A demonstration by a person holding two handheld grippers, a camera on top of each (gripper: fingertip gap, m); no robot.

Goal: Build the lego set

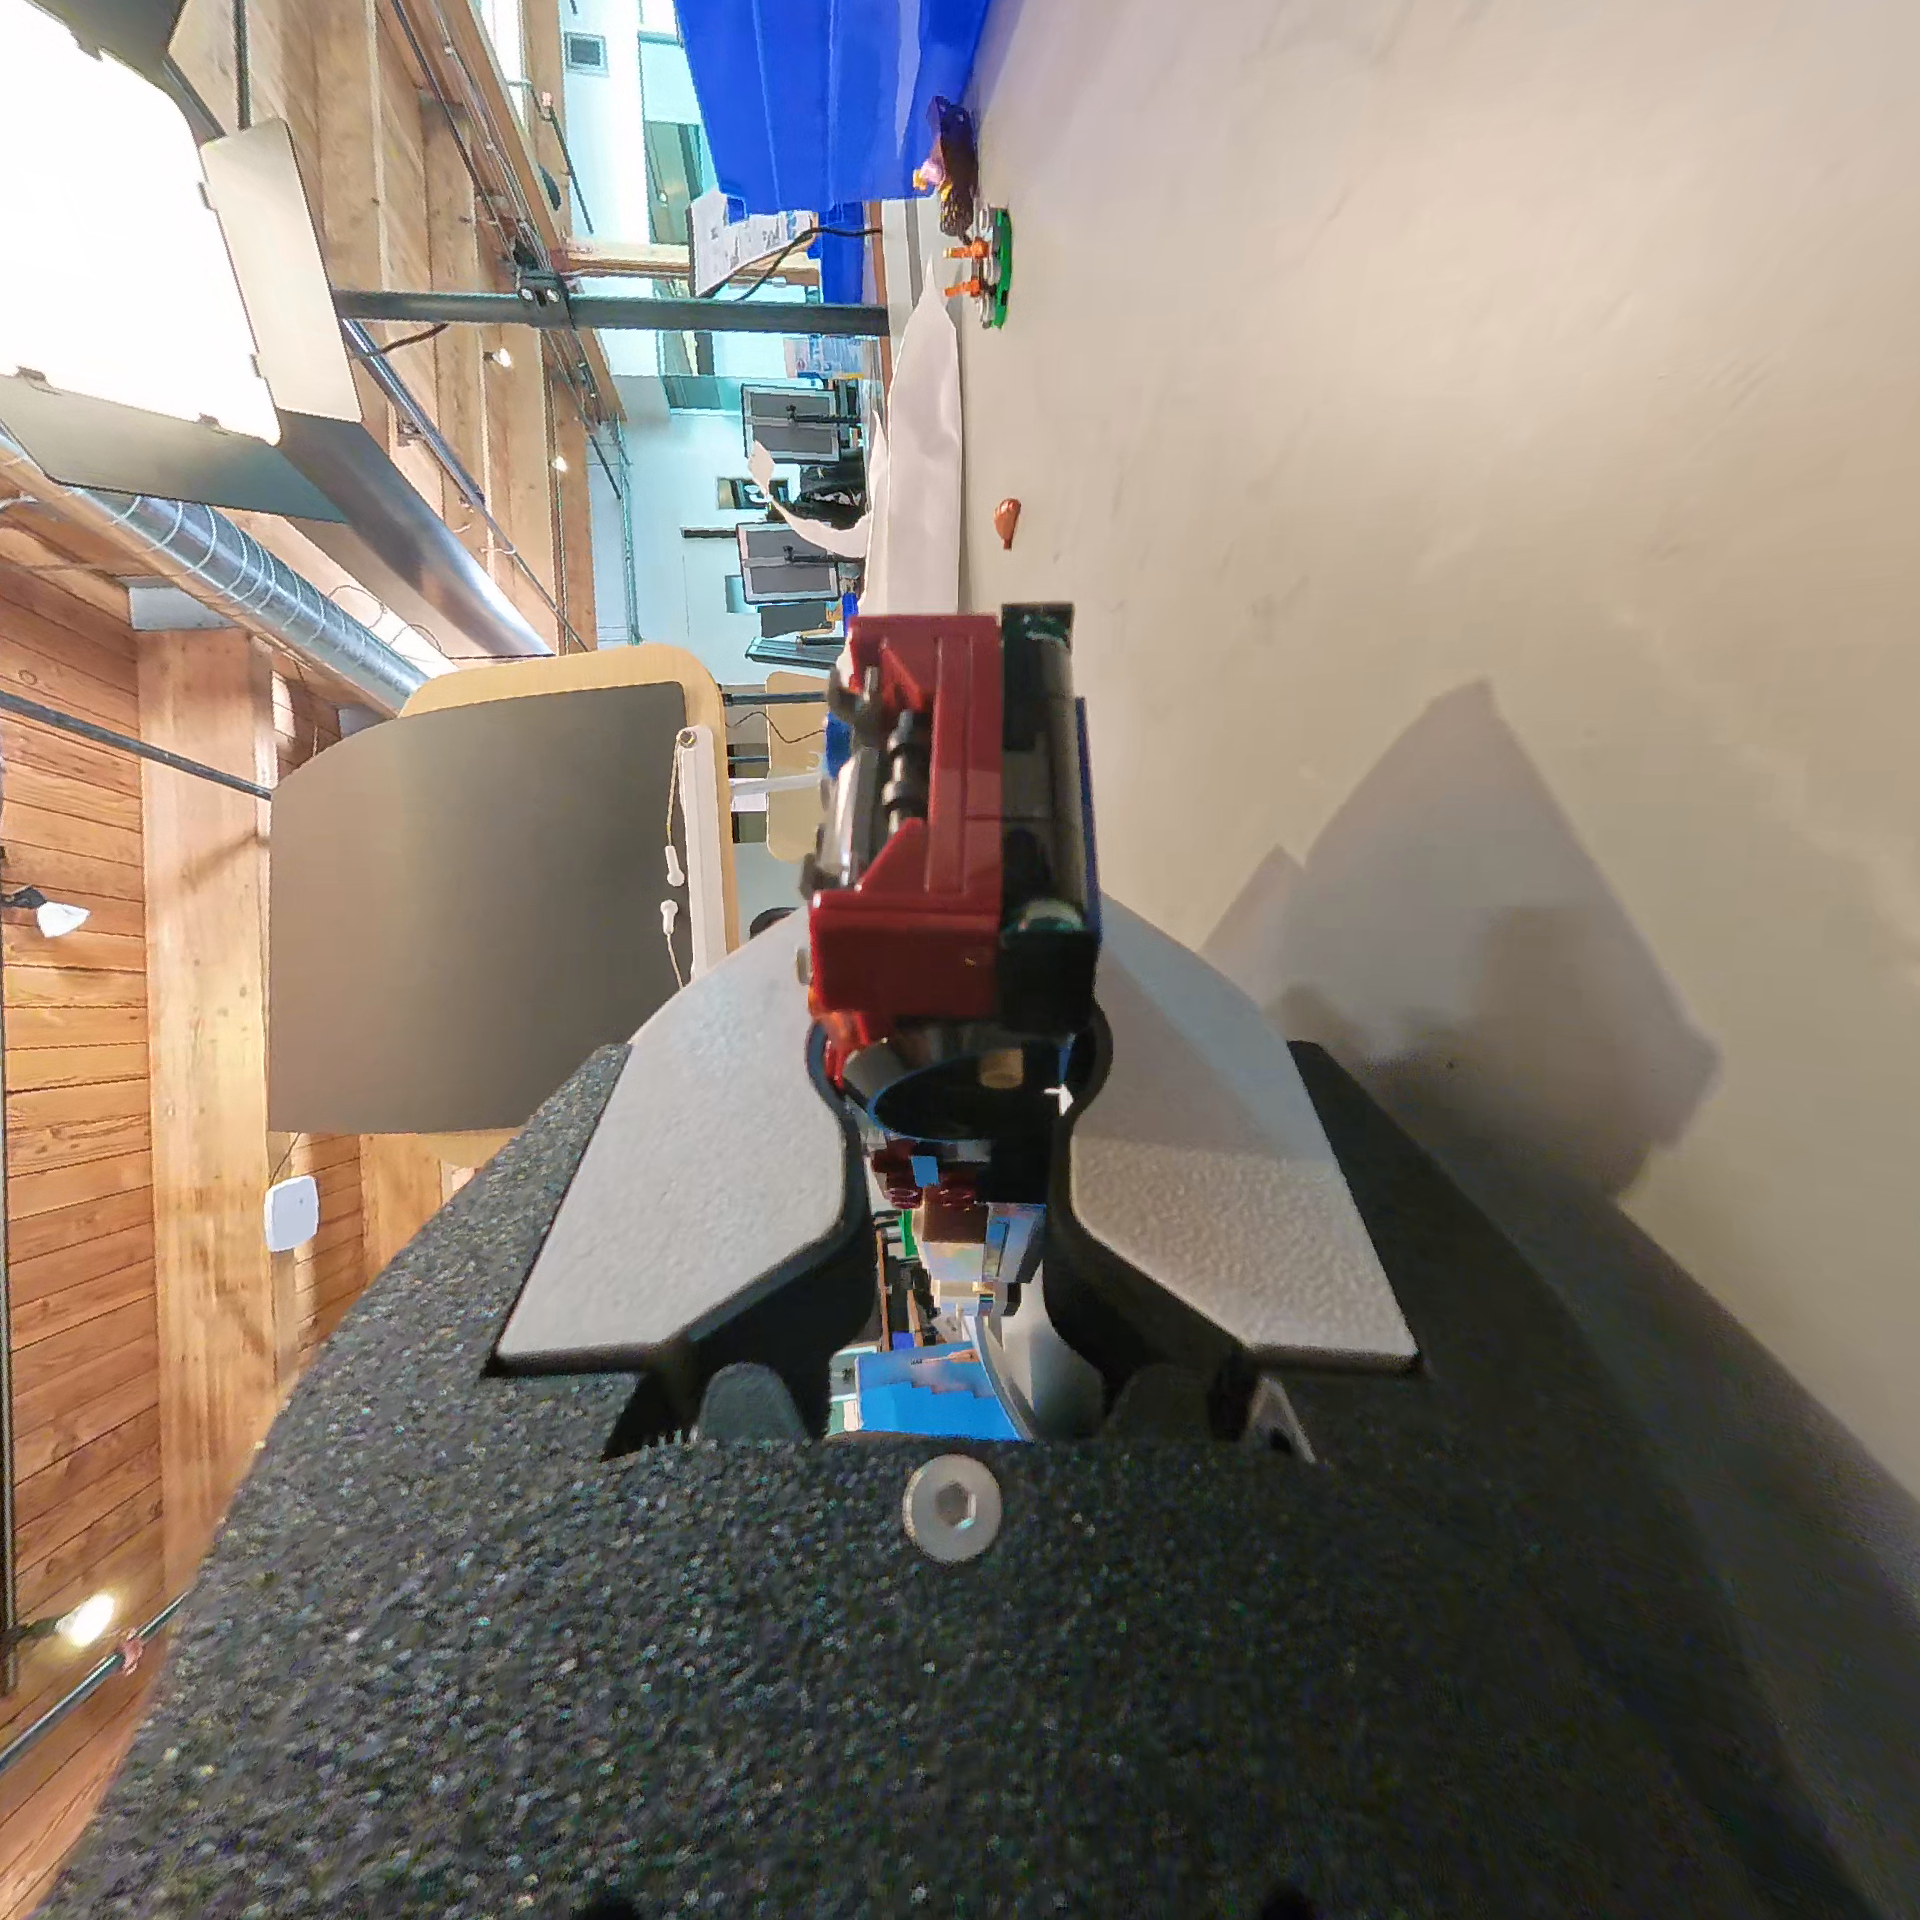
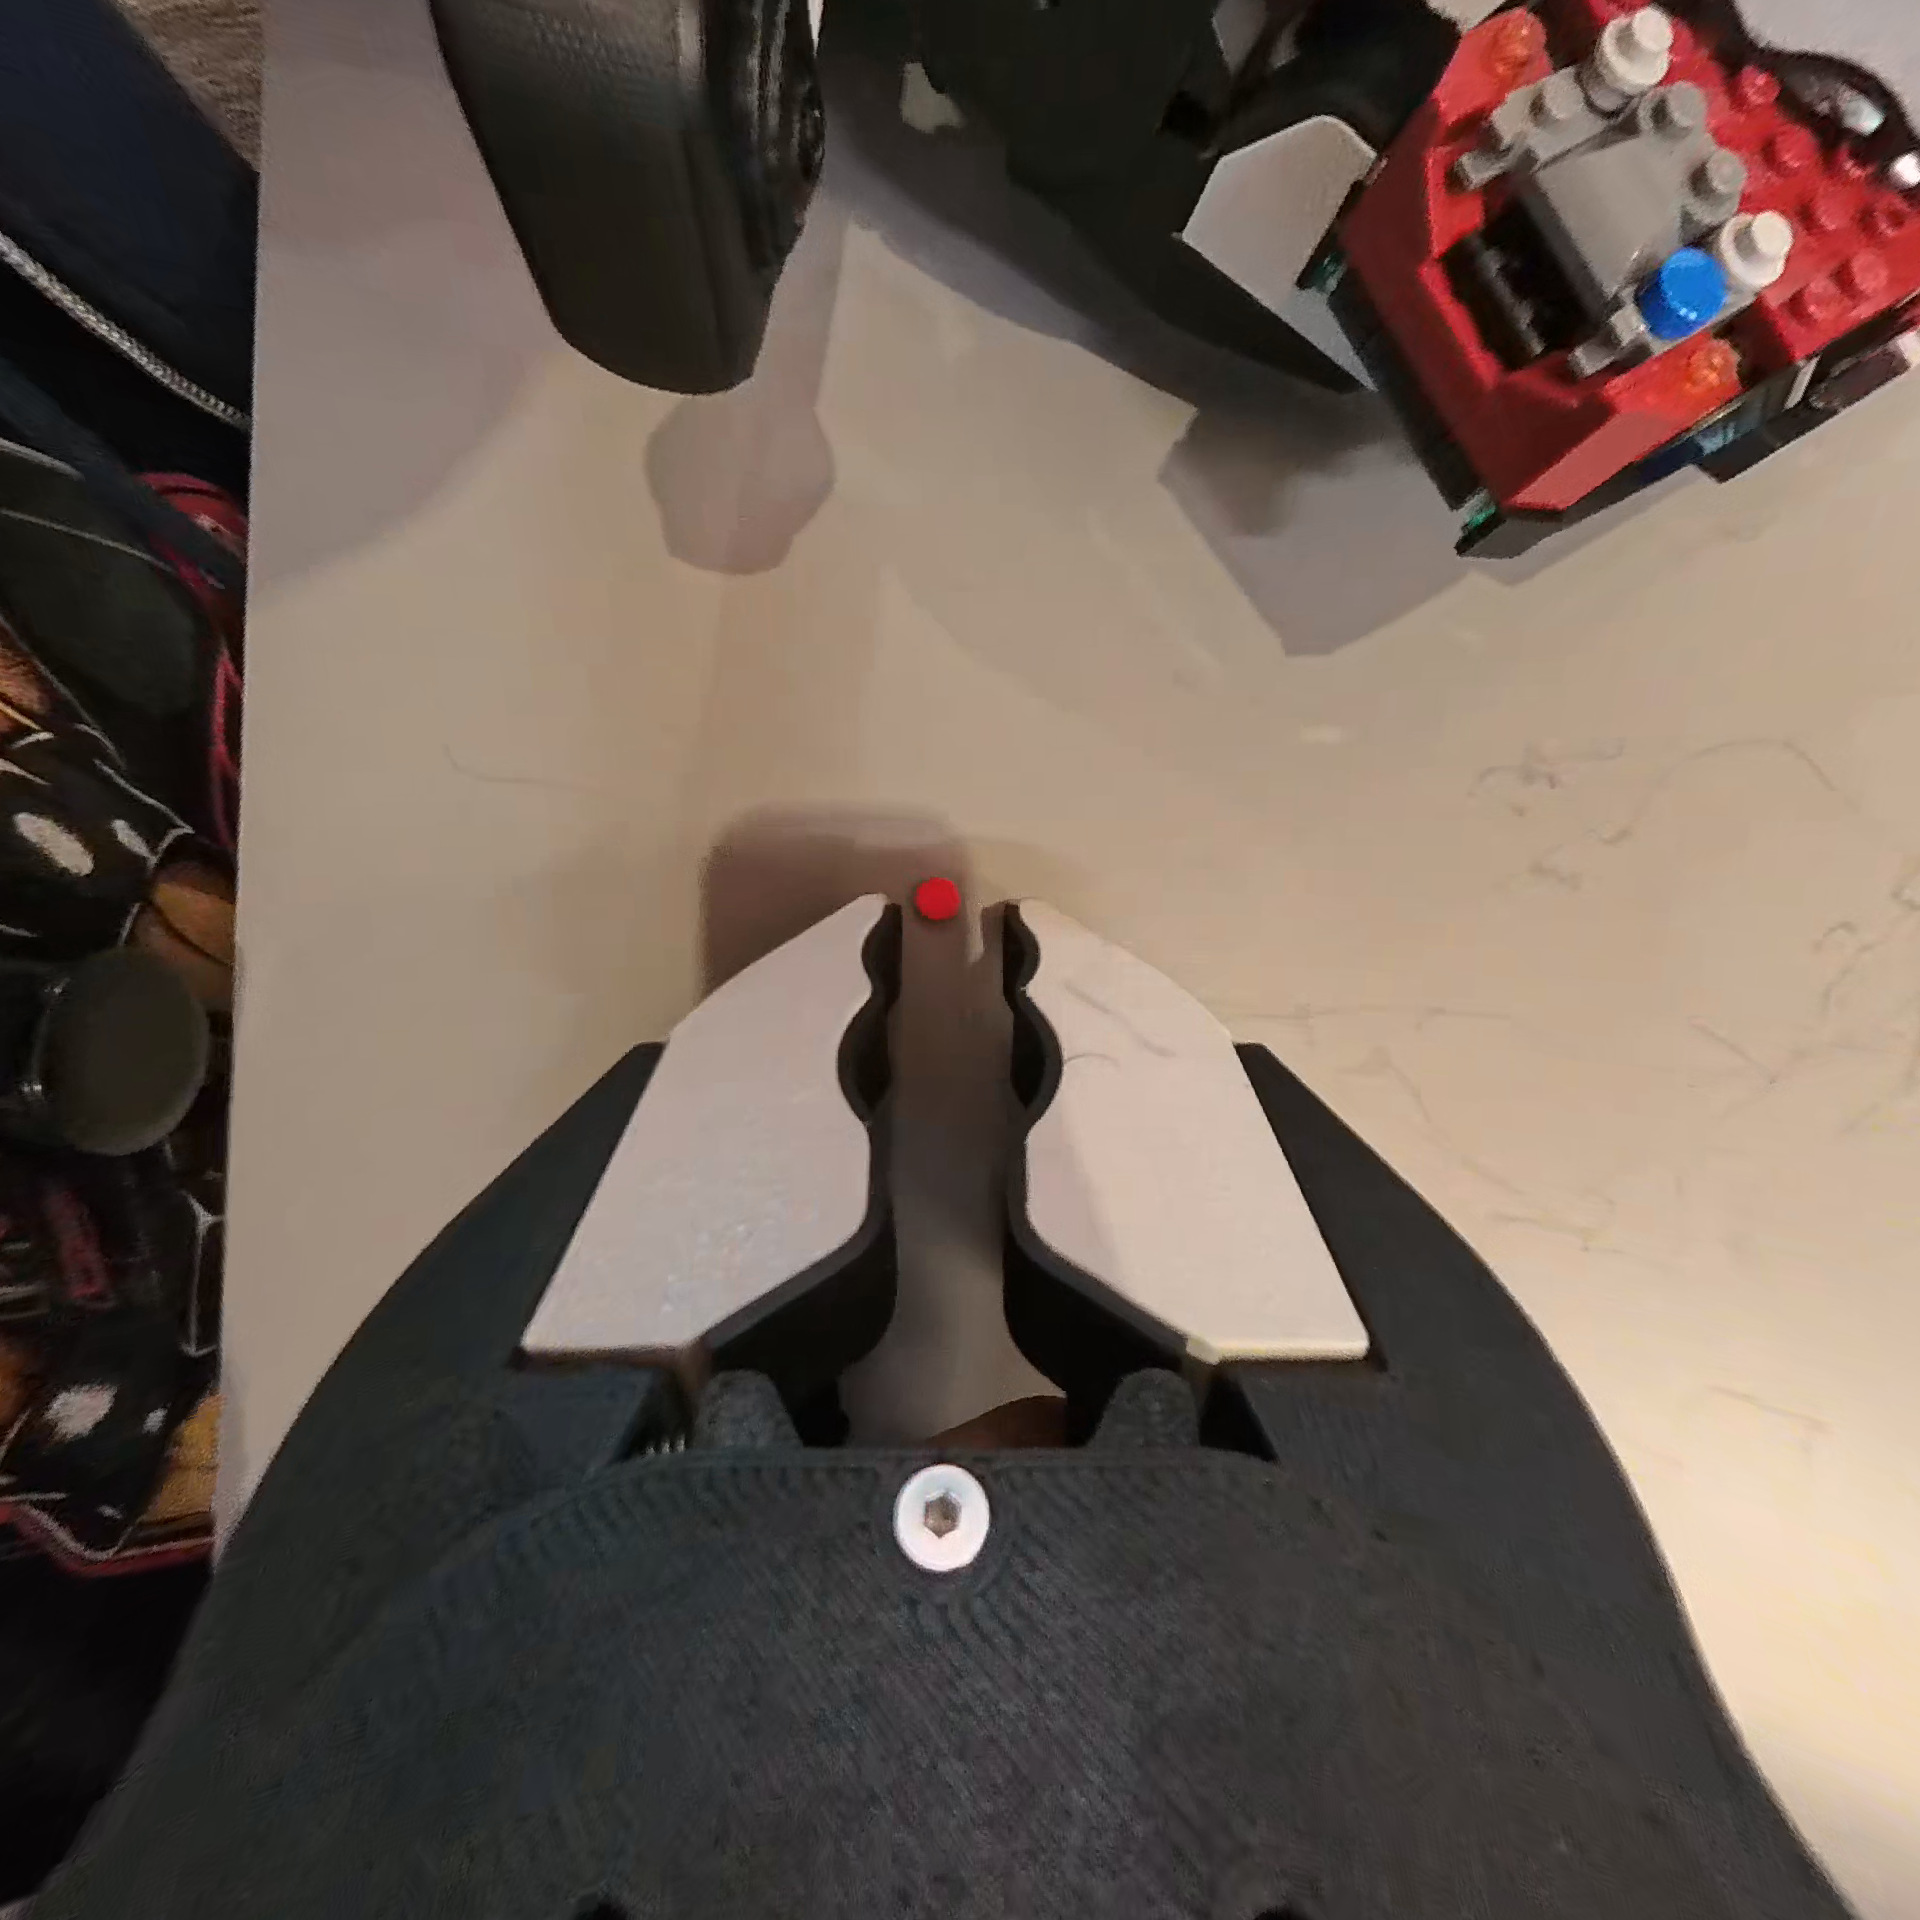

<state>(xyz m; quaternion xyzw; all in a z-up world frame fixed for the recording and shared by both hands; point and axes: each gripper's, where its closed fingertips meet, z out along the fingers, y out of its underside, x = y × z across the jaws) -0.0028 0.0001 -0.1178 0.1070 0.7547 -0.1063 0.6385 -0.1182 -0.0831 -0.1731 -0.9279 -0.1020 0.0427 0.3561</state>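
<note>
While L jaws clamp a brick model [image 1: 935, 831], R jaws gape over pale tabletop [image 2: 1351, 935].

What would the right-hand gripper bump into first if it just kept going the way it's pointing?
Probably the small red round piece lying on the pale tabletop, just ahead of the right gripper and between its parted fingertips. The tabletop itself looks very close too, though depth is unclear.

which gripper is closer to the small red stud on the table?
Right. The right gripper has the red stud just ahead of its parted fingertips, untouched. The left gripper sits farther off, clamped on the red brick model.
</note>
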